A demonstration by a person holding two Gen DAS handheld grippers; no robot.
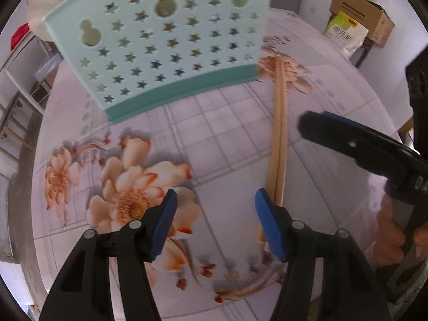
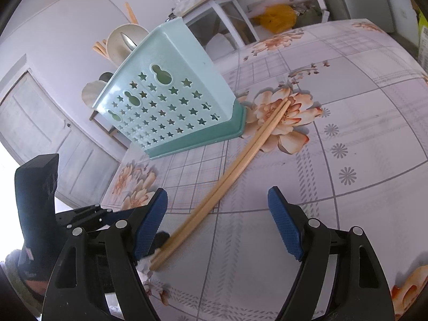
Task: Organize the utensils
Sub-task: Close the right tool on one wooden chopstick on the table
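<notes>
Left gripper [image 1: 215,223] open, blue ribbed pads apart over the flowered table cover, nothing between them; near end of the pair of long pale wooden chopsticks [image 1: 278,144] just beside the right-hand pad, outside the gap, not gripped. Right gripper [image 2: 217,223] likewise open and empty, pointed down at the same pair [image 2: 232,175], near ends lying close to its left pad, shafts running away through the space ahead of the jaws.

Chopsticks side by side and flat on the table [image 2: 347,133], far tips touching or almost touching the darker base corner of the mint-green plastic utensil holder with star-shaped cut-outs [image 2: 171,99]. Holder upright toward the far edge of the table, already carrying a pale ladle-like bowl, a metal spoon and other sticks in its top; contents only partly visible. In the left wrist view, holder [image 1: 160,40] ahead and up, motion-blurred.

Step in hand, by the look of it: reaching for the loose chopsticks, pick-up not yet made. Which gripper is meant to take them cannot be told; both are near.

Next move likely calls for bringing one gripper's jaws astride both sticks at once, low enough to the cloth to catch them, closing firmly so neither rolls free, then lifting, tilting upright and dropping them into the holder's open top.
</notes>
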